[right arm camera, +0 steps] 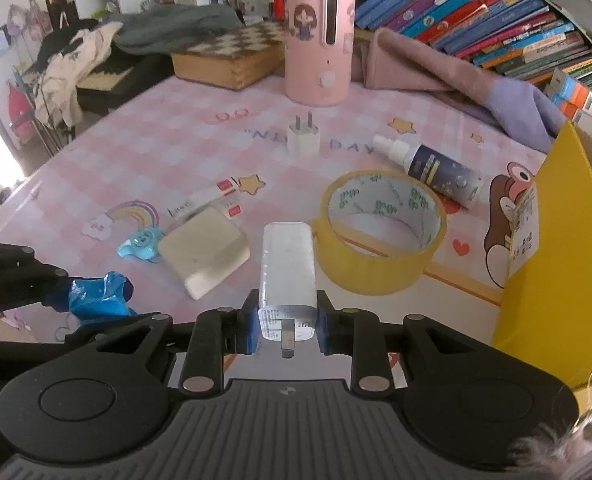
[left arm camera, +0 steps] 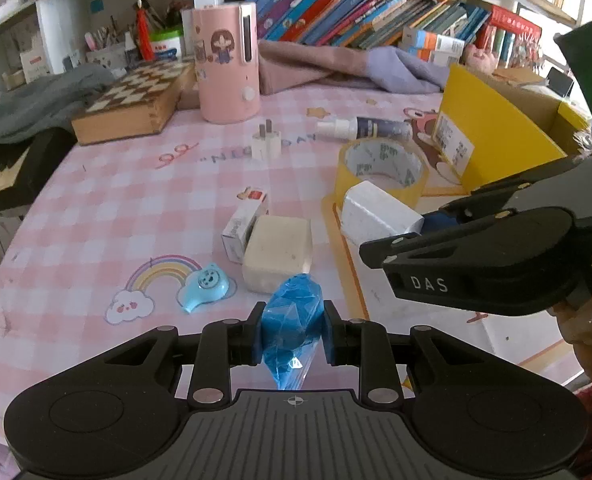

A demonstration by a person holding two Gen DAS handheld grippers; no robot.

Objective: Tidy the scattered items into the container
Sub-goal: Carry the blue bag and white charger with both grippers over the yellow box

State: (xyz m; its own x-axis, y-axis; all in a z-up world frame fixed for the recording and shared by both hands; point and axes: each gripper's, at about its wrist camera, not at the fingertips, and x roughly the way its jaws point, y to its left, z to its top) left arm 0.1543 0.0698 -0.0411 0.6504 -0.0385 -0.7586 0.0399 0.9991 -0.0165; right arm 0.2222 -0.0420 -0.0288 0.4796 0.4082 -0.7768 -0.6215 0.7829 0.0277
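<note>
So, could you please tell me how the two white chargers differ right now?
The large white charger is gripped in the right claw, lifted, with its prongs facing the camera; the small white charger rests untouched on the tablecloth, prongs pointing up. The large one is an elongated block; the small one looks short and stubby. Both are white plug adapters, and neither is in the yellow box yet.

Bare checked tablecloth (right arm camera: pixel 183 136) is lying open across the left and middle, giving room to pass. Toward the yellow box (right arm camera: pixel 552 264), the tape roll (right arm camera: pixel 380 232) is sitting close beside its wall, with the spray bottle (right arm camera: pixel 436 168) lying just behind, crowding that approach. The beige block (right arm camera: pixel 205 252) and small carton (right arm camera: pixel 203 200) are touching, blocking the near centre.
</note>
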